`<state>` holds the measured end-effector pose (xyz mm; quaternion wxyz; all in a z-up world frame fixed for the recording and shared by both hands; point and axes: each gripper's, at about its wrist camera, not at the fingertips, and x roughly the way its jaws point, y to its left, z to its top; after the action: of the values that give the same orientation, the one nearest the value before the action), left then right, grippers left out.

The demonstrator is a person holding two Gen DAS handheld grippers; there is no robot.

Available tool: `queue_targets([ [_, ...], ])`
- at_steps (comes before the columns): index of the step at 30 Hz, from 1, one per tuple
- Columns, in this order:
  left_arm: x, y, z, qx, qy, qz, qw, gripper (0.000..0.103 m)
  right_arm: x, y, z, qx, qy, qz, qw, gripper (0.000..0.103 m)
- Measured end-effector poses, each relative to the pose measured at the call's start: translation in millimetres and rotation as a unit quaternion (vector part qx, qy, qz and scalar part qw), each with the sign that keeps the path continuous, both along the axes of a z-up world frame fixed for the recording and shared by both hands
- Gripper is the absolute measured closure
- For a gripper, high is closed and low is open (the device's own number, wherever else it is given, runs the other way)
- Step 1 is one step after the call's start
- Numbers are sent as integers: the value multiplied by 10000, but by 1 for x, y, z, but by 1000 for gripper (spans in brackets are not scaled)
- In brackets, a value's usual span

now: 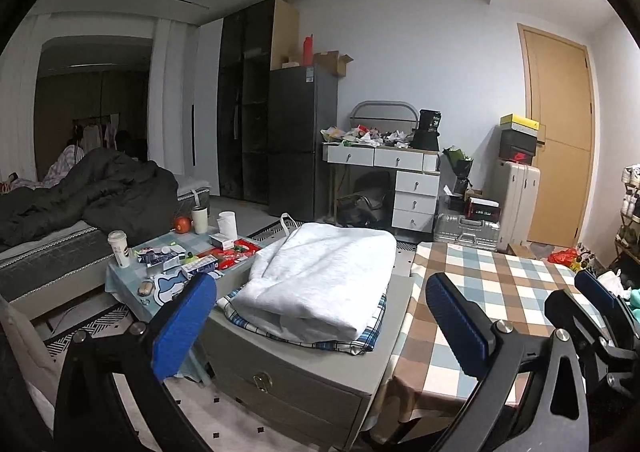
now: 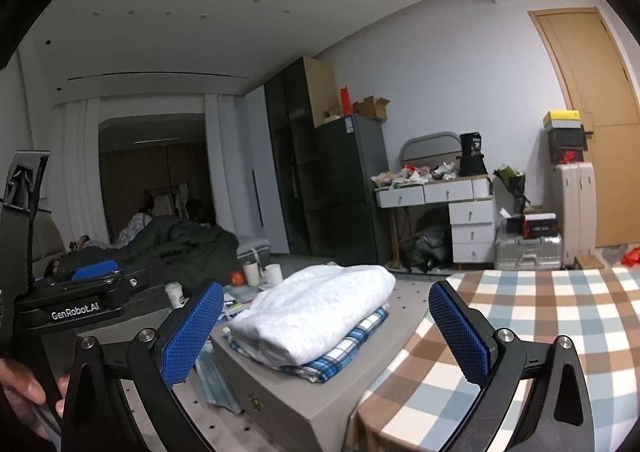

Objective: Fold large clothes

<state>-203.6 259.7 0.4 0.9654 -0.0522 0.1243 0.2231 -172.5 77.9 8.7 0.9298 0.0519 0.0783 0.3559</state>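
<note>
both claws hang wide open and hold nothing: the left gripper (image 1: 320,316) and the right gripper (image 2: 326,328). the folded white garment (image 1: 324,276) lies on a folded blue plaid garment (image 1: 360,342), the 2 stacked on a grey storage box (image 1: 296,376) just beside the checked tablecloth (image 1: 500,292). cups (image 1: 120,248) stand on the cluttered low table (image 1: 120,284) left of the box; what they hold cannot be told.

Left hand-held gripper (image 1: 320,316) and right hand-held gripper (image 2: 326,330) both gape wide, side by side.
</note>
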Motion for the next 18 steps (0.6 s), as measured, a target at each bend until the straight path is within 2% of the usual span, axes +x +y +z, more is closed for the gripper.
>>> queue_targets([
  [8, -2, -4, -2, 105, 68, 73, 9999, 1, 1, 4, -5, 1, 72, -7, 10000, 0],
  [18, -2, -6, 2, 122, 88, -7, 9999, 1, -6, 9, -2, -17, -55, 6, 10000, 0],
])
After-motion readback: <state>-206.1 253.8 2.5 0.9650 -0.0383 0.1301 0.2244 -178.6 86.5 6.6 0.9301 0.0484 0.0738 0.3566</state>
